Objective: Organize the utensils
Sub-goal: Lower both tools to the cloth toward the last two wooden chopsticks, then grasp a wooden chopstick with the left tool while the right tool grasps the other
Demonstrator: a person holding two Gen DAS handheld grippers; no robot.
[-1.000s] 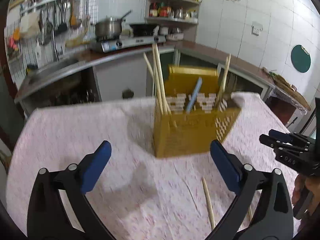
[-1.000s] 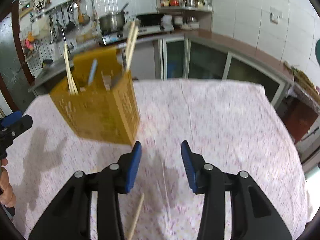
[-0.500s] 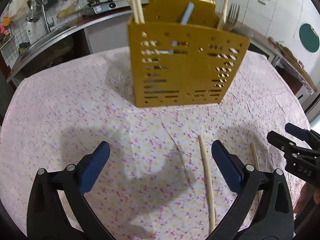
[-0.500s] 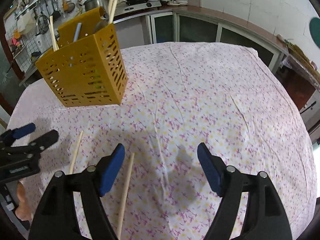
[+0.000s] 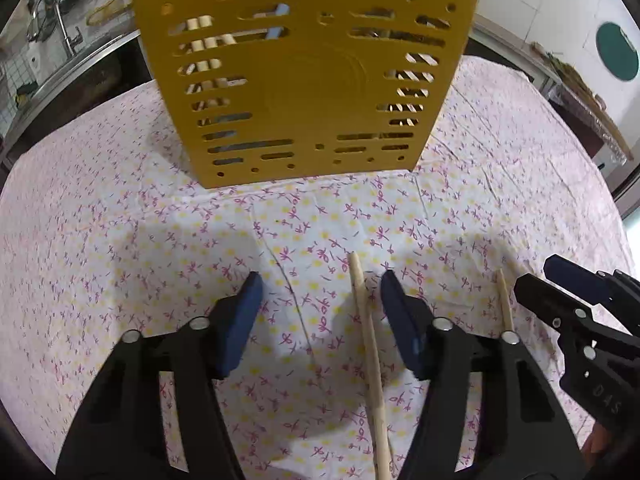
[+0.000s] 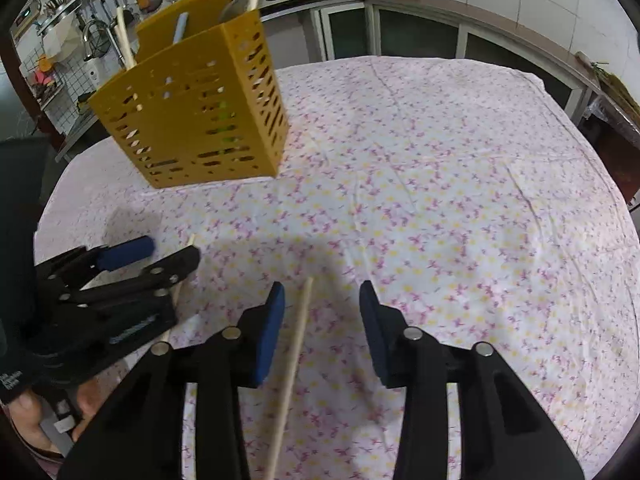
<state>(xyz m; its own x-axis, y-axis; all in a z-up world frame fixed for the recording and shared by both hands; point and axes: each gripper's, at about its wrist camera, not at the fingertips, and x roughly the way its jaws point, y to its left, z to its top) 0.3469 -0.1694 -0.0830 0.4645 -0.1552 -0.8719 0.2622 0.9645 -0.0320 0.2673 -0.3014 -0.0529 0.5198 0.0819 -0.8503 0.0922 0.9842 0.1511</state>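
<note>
A yellow slotted utensil holder [image 5: 304,80] stands on the flowered tablecloth, with chopsticks and a blue-handled utensil inside; it also shows in the right wrist view [image 6: 196,112]. Two wooden chopsticks lie on the cloth. One chopstick [image 5: 368,352] lies between the fingers of my left gripper [image 5: 320,312], nearer the right finger. The jaws are open and not touching it. The other chopstick [image 6: 290,368] lies between the fingers of my right gripper [image 6: 322,328], which is open. Each gripper shows in the other's view: the right gripper [image 5: 576,312] and the left gripper [image 6: 132,272].
The flowered tablecloth [image 6: 440,180] covers the whole table. Behind it runs a kitchen counter [image 6: 420,4] with a stove, pots and a sink with hanging tools at the back left. The table edge drops off at the right.
Both grippers have dropped lower and closer to the cloth over the two chopsticks. Their jaws have narrowed. The holder now looms larger in the left wrist view.
</note>
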